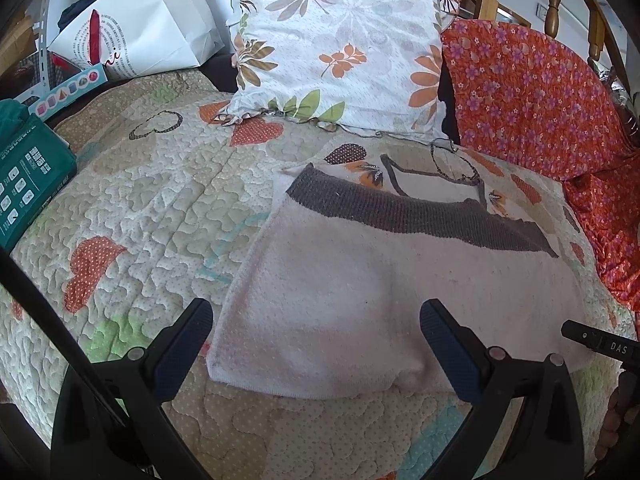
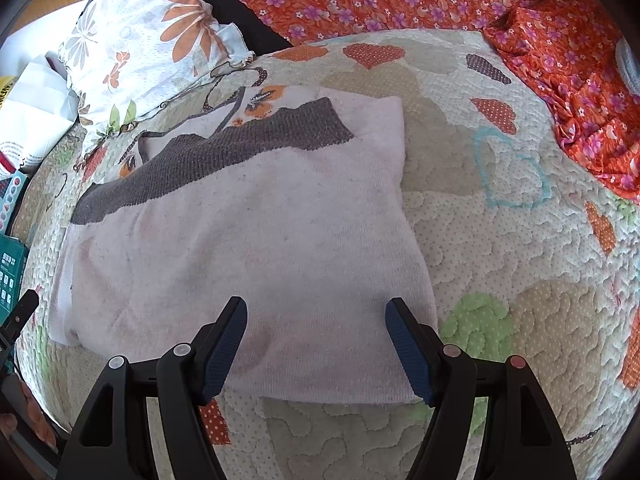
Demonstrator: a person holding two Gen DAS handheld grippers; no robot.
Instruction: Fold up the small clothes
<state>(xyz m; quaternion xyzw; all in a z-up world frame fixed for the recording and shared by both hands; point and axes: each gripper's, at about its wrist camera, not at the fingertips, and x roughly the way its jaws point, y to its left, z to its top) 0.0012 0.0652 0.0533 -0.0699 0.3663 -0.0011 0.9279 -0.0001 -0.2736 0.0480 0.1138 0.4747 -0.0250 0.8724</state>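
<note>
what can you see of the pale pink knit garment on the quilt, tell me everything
The pale pink knit garment looks like soft, slightly fuzzy fabric with a dark grey ribbed band across its far part. It lies flat on the quilted bedspread, seemingly folded, with straight side edges and a doubled near hem. Its far end overlaps a white piece with orange flowers and thin grey straps. Both tongs, left and right, are open over its near edge, not gripping it.

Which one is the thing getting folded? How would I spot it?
Find the quilted bedspread with hearts. In its middle, below the flowered pillow, lies a pale pink knitted garment. Only it has a wide dark grey band across its far end.
</note>
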